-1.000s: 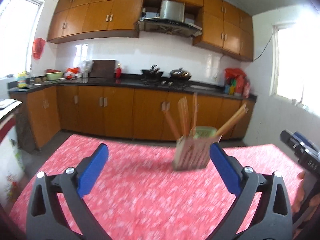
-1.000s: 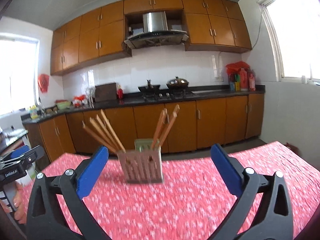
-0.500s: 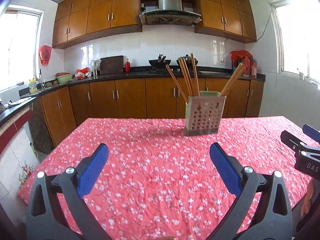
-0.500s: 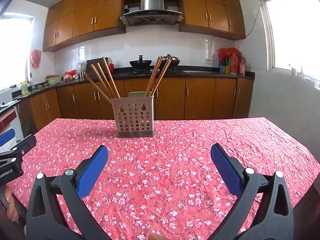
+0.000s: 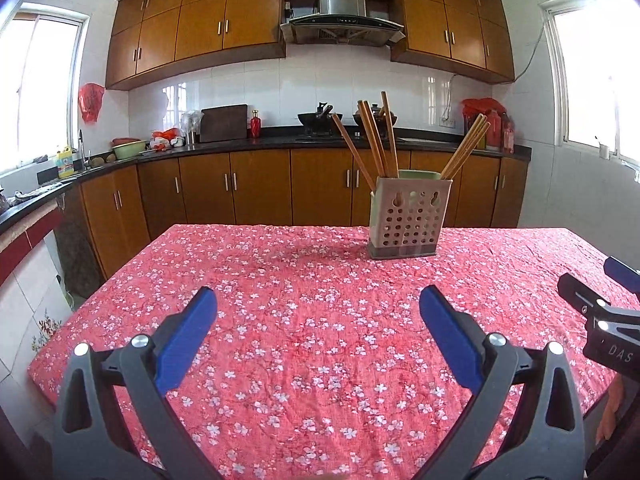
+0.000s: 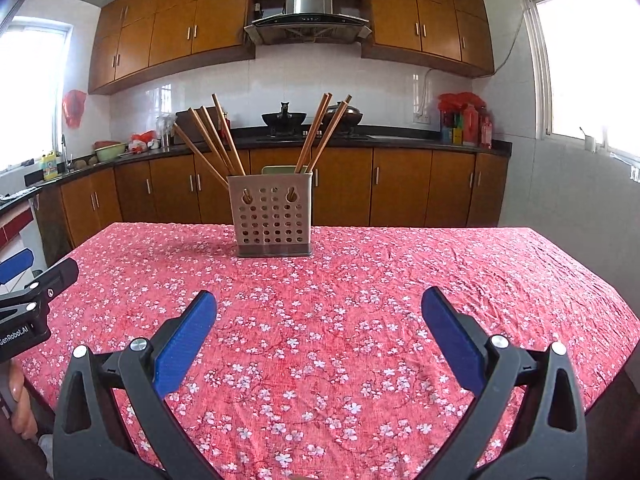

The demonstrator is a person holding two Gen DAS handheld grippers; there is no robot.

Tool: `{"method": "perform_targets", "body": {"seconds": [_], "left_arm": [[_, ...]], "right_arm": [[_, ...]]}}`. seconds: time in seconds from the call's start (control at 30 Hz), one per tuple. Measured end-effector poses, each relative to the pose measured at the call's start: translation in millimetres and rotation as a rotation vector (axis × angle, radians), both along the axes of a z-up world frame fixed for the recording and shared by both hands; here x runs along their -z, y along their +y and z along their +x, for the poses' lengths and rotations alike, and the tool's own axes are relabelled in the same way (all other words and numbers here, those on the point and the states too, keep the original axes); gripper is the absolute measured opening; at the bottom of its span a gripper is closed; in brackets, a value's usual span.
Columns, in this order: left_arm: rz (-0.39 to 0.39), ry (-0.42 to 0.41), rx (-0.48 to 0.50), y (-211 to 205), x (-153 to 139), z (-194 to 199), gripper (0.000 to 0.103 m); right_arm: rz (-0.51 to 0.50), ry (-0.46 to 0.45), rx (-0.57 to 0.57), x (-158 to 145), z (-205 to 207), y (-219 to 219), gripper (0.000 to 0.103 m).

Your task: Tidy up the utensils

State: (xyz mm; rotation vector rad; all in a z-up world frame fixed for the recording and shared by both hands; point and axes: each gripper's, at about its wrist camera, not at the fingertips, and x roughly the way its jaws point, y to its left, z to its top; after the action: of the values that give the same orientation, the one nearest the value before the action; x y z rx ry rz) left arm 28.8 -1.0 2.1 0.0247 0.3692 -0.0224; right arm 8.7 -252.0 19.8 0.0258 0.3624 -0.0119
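Observation:
A perforated beige utensil holder (image 5: pixel 408 220) (image 6: pixel 272 216) stands upright near the far edge of the table. Several wooden chopsticks (image 5: pixel 374 142) (image 6: pixel 218 140) lean out of it, one bunch to the left and one (image 6: pixel 324 132) to the right. My left gripper (image 5: pixel 318 312) hovers open over the near part of the table, well short of the holder, nothing between its blue pads. My right gripper (image 6: pixel 318 312) is likewise open and empty, the holder ahead and slightly left. Each gripper shows at the edge of the other's view.
The table wears a red floral cloth (image 5: pixel 320 280) (image 6: pixel 360 280). Behind it runs a kitchen counter (image 5: pixel 240 146) with wooden cabinets, a stove with a wok (image 6: pixel 284 118), and bottles at the right (image 6: pixel 464 124). A person's fingers (image 6: pixel 20 408) grip the left tool.
Both cameras have tilted down and steadied: the holder has gone from blurred and low in view to sharp and farther up. Both grippers stay open.

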Motion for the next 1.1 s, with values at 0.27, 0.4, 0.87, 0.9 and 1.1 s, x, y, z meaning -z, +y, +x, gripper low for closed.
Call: {"method": "perform_targets", "body": {"seconds": [0.27, 0.4, 0.87, 0.9, 1.1], "left_arm": [[-0.005, 0.015, 0.004, -1.3, 3.1, 0.3, 0.099], [-0.007, 0.015, 0.005, -1.7, 2.7, 0.2, 0.099], [-0.008, 0.017, 0.011, -1.2, 4.1, 0.8, 0.099], [-0.008, 0.018, 0.011, -1.2, 4.4, 1.1, 0.099], [-0.010, 0.019, 0.013, -1.5, 5.4, 2.0, 0.099]], "right_arm": [[0.008, 0.009, 0.001, 1.8, 0.2, -0.9, 0.101], [0.008, 0.010, 0.003, 1.7, 0.3, -0.5, 0.101], [0.015, 0.012, 0.002, 1.6, 0.5, -1.2, 0.101], [0.016, 0.012, 0.002, 1.5, 0.4, -1.1, 0.101], [0.019, 0.014, -0.002, 1.2, 0.7, -0.8, 0.101]]}}
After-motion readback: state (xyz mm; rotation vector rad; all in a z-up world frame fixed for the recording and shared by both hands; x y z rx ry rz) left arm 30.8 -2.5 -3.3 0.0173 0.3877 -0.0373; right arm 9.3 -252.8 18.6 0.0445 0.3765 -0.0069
